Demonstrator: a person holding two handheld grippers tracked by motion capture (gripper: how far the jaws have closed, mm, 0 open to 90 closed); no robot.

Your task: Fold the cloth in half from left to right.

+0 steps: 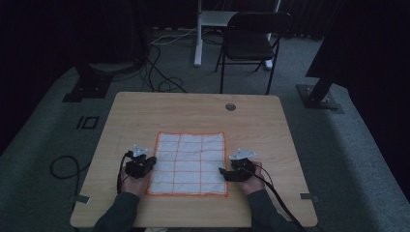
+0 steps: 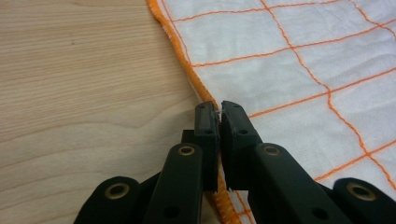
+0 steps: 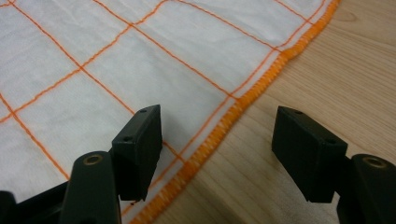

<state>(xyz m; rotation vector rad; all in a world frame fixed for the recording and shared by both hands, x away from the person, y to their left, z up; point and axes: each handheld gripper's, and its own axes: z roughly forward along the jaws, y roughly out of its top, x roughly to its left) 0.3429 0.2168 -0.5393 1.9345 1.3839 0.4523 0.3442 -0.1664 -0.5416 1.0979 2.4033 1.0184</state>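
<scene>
Now our left hand-held gripper [image 2: 219, 109] pinches the cloth [image 2: 289, 70] edge; next our right hand-held gripper [image 3: 217, 135], jaws apart astride the hem, should close.

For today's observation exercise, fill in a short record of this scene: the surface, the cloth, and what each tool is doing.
surface: wooden table
cloth: white cloth with orange grid lines and orange hem, lying flat
left tool: jaws shut on the cloth's hem at its left edge
right tool: jaws wide open, straddling the hem at the cloth's right edge, not gripping
background: folding chair on the floor beyond the table
</scene>
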